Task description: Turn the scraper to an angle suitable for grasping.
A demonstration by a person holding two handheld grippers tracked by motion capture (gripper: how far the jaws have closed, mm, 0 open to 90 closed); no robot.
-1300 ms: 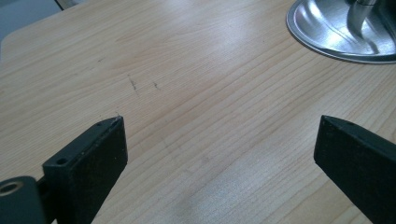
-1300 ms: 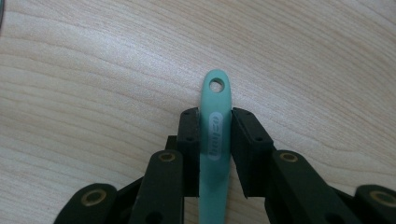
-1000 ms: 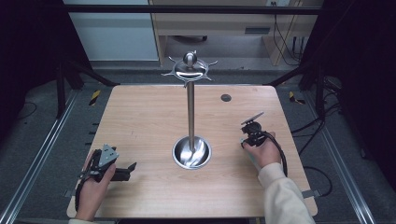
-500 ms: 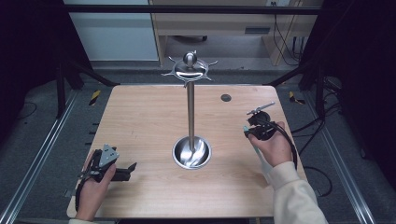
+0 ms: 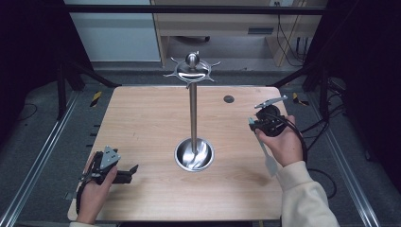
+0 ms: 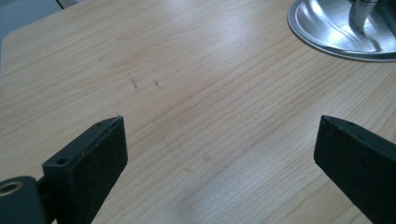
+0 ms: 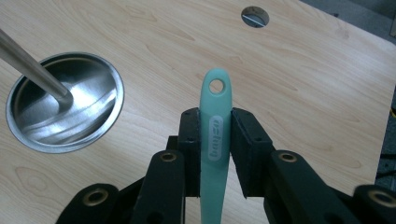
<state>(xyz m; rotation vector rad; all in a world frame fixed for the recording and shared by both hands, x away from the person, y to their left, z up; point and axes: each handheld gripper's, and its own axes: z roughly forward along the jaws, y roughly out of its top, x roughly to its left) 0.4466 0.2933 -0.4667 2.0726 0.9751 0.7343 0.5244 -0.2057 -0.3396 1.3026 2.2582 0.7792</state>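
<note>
A steel stand rises from a round dish base (image 5: 194, 155) at mid-table, its pole (image 5: 193, 113) topped by a ring of hooks (image 5: 191, 72). Right of it, my right gripper (image 5: 257, 124) is raised over the table, shut on a mint-green utensil (image 5: 268, 158) whose wider end trails back under the hand. In the right gripper view the pads clamp the utensil's handle (image 7: 212, 140), and its end with a hanging hole sticks out past the right gripper (image 7: 215, 116); the dish (image 7: 88, 116) lies to the left. My left gripper (image 5: 127, 172) rests at the front left, open. Bare wood shows between the left gripper's (image 6: 219, 140) jaws.
A small round hole (image 5: 229, 99) sits in the tabletop behind the right hand. The wooden table (image 5: 142, 123) stands in a metal frame, with cables on the floor to the right. The dish rim (image 6: 327, 46) lies ahead of the left gripper.
My right hand has lifted the utensil off the table and carried it a little farther from the person. The left hand has stayed put.
</note>
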